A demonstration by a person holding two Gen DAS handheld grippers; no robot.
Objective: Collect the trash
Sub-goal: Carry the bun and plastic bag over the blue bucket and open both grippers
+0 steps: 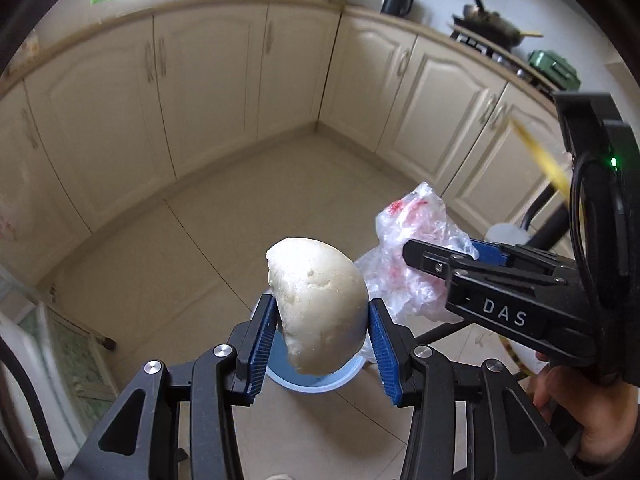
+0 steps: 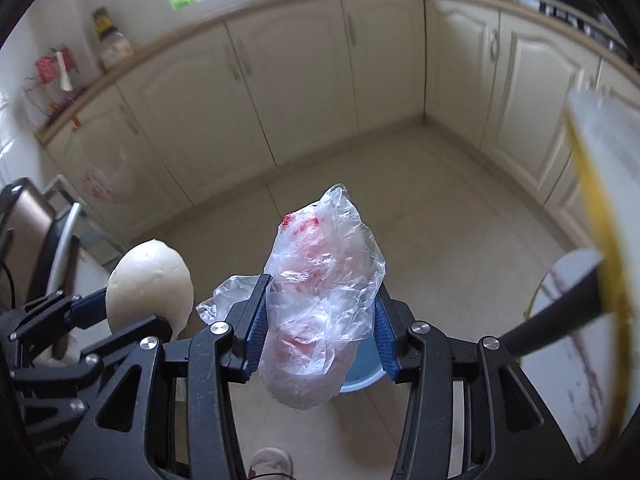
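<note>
Cream cabinets [image 1: 208, 88] around a tiled floor [image 1: 208, 216]. Blue bin [image 1: 316, 382] on the floor, below both grippers. Left gripper [image 1: 322, 344] clenched on a white bun [image 1: 320, 300]; right gripper [image 2: 320, 320] clenched on a crumpled bag [image 2: 320, 280], just beside the bun.

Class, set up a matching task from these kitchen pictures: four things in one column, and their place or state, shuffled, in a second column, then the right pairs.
Things:
1. steamed bun
2. plastic bag
3. blue bin
4. black kettle

Place or state:
A. on the counter
B. on the floor below both claws
C. held in the left claw
D. crumpled, held in the right claw

Pairs: 1-C, 2-D, 3-B, 4-A
</note>
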